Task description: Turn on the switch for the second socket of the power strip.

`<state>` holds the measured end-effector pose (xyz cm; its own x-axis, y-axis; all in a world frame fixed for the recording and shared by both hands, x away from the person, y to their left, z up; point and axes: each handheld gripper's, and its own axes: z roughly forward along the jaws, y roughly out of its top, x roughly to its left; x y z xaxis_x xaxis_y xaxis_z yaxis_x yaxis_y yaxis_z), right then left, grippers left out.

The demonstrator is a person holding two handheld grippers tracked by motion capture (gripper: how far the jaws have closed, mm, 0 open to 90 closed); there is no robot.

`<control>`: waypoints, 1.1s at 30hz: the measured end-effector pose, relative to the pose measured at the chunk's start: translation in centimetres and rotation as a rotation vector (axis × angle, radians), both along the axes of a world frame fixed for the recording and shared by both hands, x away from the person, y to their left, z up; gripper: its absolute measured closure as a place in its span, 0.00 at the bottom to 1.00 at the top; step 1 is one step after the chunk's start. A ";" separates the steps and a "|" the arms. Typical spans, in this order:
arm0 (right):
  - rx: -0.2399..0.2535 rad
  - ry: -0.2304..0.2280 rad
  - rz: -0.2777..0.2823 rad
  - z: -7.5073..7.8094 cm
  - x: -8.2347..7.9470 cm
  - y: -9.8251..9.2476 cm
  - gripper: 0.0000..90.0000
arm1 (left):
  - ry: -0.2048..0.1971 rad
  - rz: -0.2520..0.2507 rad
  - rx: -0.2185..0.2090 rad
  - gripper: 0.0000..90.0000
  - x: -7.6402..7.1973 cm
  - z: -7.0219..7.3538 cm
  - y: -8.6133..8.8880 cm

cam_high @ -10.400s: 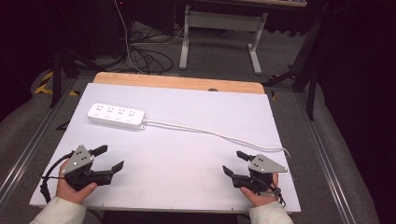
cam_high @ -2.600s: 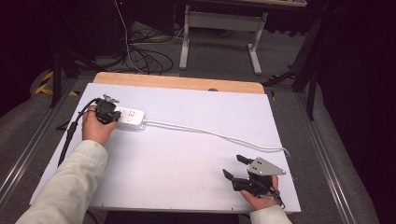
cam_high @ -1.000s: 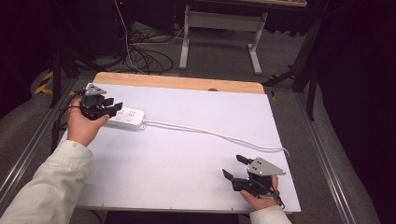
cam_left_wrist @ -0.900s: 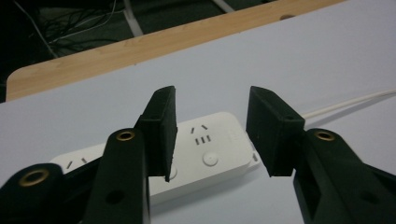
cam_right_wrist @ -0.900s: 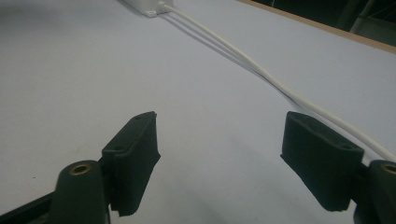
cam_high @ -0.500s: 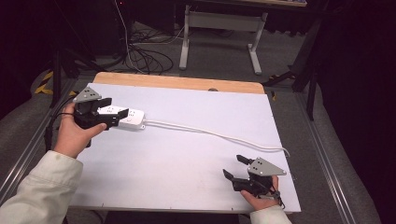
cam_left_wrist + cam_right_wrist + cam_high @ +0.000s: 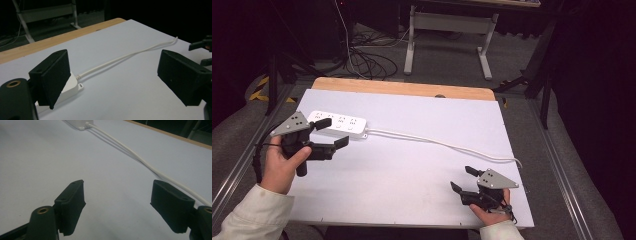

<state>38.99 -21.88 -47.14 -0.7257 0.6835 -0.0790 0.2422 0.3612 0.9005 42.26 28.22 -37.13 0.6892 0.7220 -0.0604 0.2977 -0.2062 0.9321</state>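
A white power strip [image 7: 339,124] lies at the far left of the white table [image 7: 412,165]; its white cable [image 7: 437,144] runs right toward the table's right edge. My left gripper [image 7: 334,131] hovers just in front of the strip's left half, held in a hand. Its jaws have just been opening and stand wide with nothing between them. In the left gripper view the strip's end [image 7: 71,86] sits behind the left pad [image 7: 53,77], and the cable [image 7: 125,57] crosses ahead. My right gripper [image 7: 460,178] rests open at the near right, with the cable [image 7: 140,157] passing beyond its empty jaws.
A wooden strip [image 7: 402,89] edges the table's far side. Behind it stand a metal frame's legs [image 7: 412,45] and loose cables on the floor [image 7: 367,60]. Rails run along both sides of the table. The other gripper [image 7: 201,48] shows at the right edge of the left gripper view.
My left hand has drawn back from the power strip toward the near left, and its jaws have spread apart. The right gripper has kept still.
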 end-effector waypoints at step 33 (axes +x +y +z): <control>0.012 0.011 0.045 0.1 -0.2 -0.1 0.25 | 0.021 -0.148 -0.033 0.15 -4.1 -9.1 -0.9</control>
